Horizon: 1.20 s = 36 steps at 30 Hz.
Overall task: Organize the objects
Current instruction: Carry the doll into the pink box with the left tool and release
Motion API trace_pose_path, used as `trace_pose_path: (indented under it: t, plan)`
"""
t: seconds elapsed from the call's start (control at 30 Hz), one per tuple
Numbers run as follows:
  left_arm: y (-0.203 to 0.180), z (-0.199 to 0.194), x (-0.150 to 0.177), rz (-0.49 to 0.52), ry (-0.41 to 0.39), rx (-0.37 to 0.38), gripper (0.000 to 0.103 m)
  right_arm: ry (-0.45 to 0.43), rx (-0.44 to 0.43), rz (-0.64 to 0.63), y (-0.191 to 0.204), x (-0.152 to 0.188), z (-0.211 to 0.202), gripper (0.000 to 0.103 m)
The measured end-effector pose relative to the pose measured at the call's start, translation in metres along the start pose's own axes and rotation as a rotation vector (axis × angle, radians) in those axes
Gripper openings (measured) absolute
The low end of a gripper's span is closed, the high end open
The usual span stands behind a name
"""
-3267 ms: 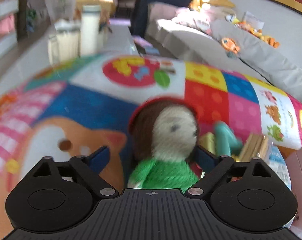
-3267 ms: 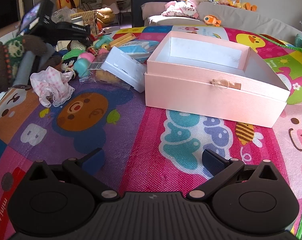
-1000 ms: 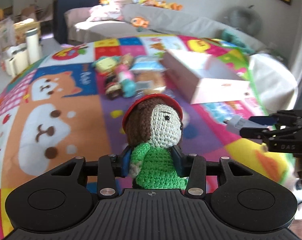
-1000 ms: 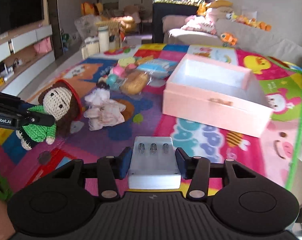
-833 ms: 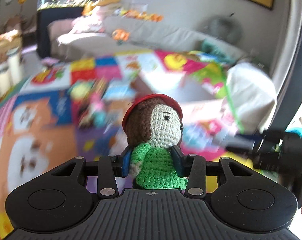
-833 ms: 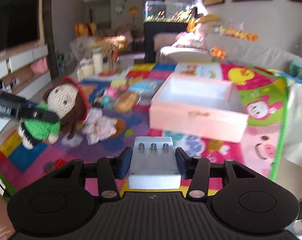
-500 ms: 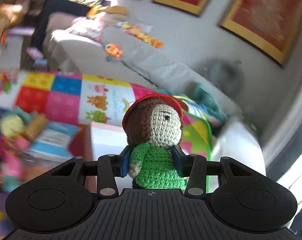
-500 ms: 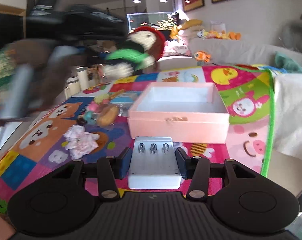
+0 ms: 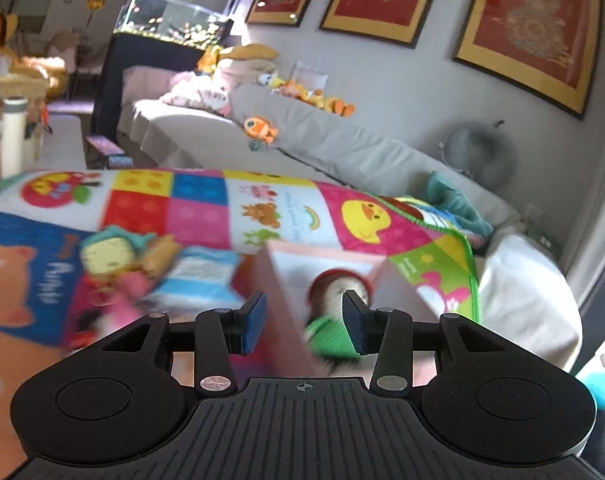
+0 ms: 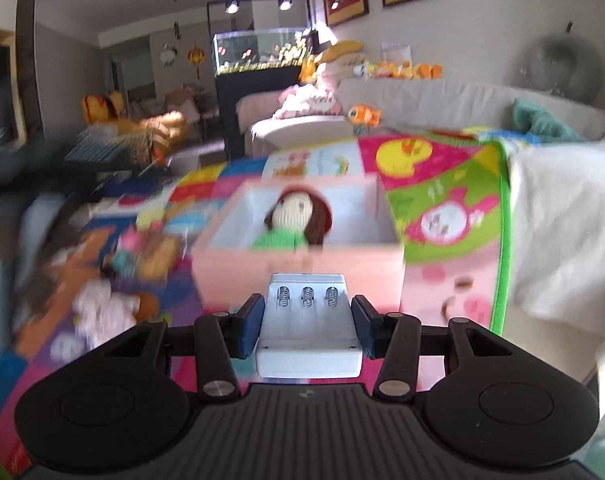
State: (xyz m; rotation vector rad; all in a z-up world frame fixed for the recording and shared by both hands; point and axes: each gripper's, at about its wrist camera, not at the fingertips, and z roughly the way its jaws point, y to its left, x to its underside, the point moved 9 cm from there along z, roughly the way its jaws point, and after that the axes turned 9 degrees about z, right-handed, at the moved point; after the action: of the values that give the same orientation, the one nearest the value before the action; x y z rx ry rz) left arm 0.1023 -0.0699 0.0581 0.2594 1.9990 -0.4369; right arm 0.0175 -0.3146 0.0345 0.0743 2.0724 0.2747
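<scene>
A crocheted doll (image 9: 329, 289) with brown hair, a red hat and a green top lies inside the open pink box (image 9: 286, 312). The right wrist view shows the doll (image 10: 298, 220) face up in the same box (image 10: 294, 272). My left gripper (image 9: 304, 320) hovers over the box's near corner; its jaws are closing, the blue pads touch nothing, and the doll lies below and beyond them. My right gripper (image 10: 306, 326) is shut on a white battery charger (image 10: 308, 336) with three springs, held in front of the box's near wall.
Box and toys rest on a colourful play mat (image 9: 206, 216). A blurred pile of small toys (image 9: 118, 256) lies left of the box. A white cloth (image 10: 562, 220) lies right of the mat. A grey sofa (image 9: 342, 148) with plush toys runs behind.
The left gripper swung over the pink box and let go of the doll, which now lies in the box. The right gripper came closer to the box, still holding the charger.
</scene>
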Motion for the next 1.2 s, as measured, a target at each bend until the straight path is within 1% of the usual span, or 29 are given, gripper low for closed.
trace_pose_path:
  t: [0.03,0.13,0.2,0.27,0.3,0.33,0.4,0.43,0.47,0.57,0.6,0.7,0.77,0.83,0.9,0.93,0.97,1.0,1.07,1.13,1.2]
  plan:
    - [0.006,-0.012,0.006,0.019,0.005,-0.002,0.046,-0.024,0.008,-0.001,0.000,-0.012,0.002,0.047]
    - [0.026,-0.038,0.033,0.073,0.039,-0.046,0.046,-0.088,0.032,0.007,0.000,-0.055,0.017,0.047]
    - [0.041,-0.047,0.047,0.060,0.067,-0.072,0.046,-0.128,0.063,0.004,-0.001,-0.081,0.035,0.048]
    - [0.059,-0.052,0.058,0.017,0.100,-0.092,0.046,-0.120,0.082,-0.017,-0.001,-0.094,0.057,0.064]
    - [0.067,-0.052,0.061,0.000,0.114,-0.103,0.046,-0.110,0.104,-0.011,-0.003,-0.096,0.066,0.066]
    - [0.073,-0.052,0.063,-0.011,0.121,-0.112,0.046,-0.094,0.115,-0.008,-0.002,-0.094,0.070,0.067]
    - [0.080,-0.049,0.062,-0.016,0.123,-0.117,0.046,-0.057,0.085,-0.009,0.007,-0.079,0.070,0.069]
    - [0.080,-0.044,0.059,-0.017,0.124,-0.106,0.046,-0.046,0.072,-0.014,0.011,-0.070,0.068,0.074]
    - [0.079,-0.038,0.055,-0.014,0.125,-0.089,0.046,-0.036,0.065,-0.030,0.016,-0.061,0.066,0.076]
    - [0.064,-0.005,0.028,0.026,0.120,-0.006,0.046,-0.009,0.062,-0.096,0.029,-0.028,0.055,0.077]
    - [0.061,0.008,0.019,0.031,0.125,0.006,0.046,0.003,0.053,-0.104,0.033,-0.019,0.051,0.077]
    - [0.064,0.054,-0.011,0.032,0.138,-0.026,0.046,0.032,0.012,-0.087,0.041,0.007,0.042,0.078]
    - [0.071,0.089,-0.023,0.023,0.179,-0.053,0.046,0.031,-0.010,-0.089,0.047,0.022,0.037,0.078]
    - [0.079,0.119,-0.024,0.018,0.237,-0.095,0.046,0.011,-0.024,-0.104,0.053,0.033,0.032,0.081]
    - [0.089,0.145,-0.019,0.018,0.302,-0.141,0.046,0.001,-0.052,-0.109,0.059,0.043,0.029,0.082]
    - [0.092,0.153,-0.016,0.028,0.322,-0.160,0.046,0.003,-0.068,-0.102,0.061,0.046,0.028,0.082]
    - [0.093,0.161,-0.013,0.040,0.335,-0.167,0.049,0.008,-0.086,-0.089,0.063,0.050,0.028,0.082]
    - [0.093,0.168,-0.011,0.043,0.339,-0.155,0.051,0.017,-0.107,-0.073,0.065,0.054,0.028,0.082]
    - [0.098,0.177,-0.010,-0.003,0.340,-0.132,0.054,0.026,-0.137,-0.047,0.067,0.060,0.030,0.084]
    - [0.101,0.186,-0.010,-0.065,0.356,-0.121,0.057,0.028,-0.142,-0.039,0.068,0.065,0.032,0.084]
    - [0.100,0.195,-0.009,-0.094,0.380,-0.111,0.062,0.036,-0.139,-0.038,0.068,0.065,0.034,0.084]
